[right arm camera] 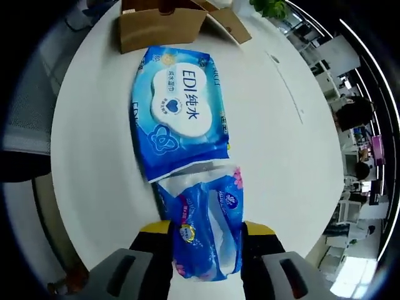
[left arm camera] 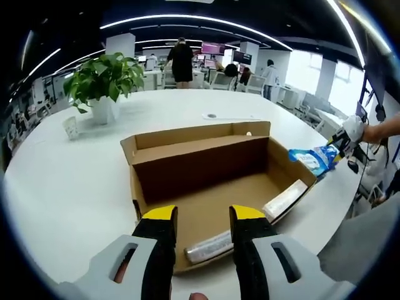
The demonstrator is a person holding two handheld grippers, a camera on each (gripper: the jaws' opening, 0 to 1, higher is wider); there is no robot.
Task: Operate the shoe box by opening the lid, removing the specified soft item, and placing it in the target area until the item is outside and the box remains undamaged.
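The brown cardboard shoe box (left arm camera: 187, 165) lies open on the white table, its lid folded back. Two clear-wrapped packets rest inside, one near the front wall (left arm camera: 209, 247), one at the right (left arm camera: 284, 200). My left gripper (left arm camera: 203, 219) hovers open over the box's near edge, with nothing between its fingers. My right gripper (right arm camera: 207, 230) is shut on a soft blue tissue pack (right arm camera: 209, 225), low over the table. Just ahead of it lies a larger blue wet-wipe pack (right arm camera: 178, 112), flat on the table. In the left gripper view the right gripper (left arm camera: 345, 133) shows beside the box with the blue packs (left arm camera: 311, 159).
A potted plant (left arm camera: 103, 78) and a small card (left arm camera: 70, 127) stand at the table's far left. The box corner (right arm camera: 165, 25) lies beyond the wipes. The round table's edge (right arm camera: 75, 187) curves close by. People stand among desks far behind.
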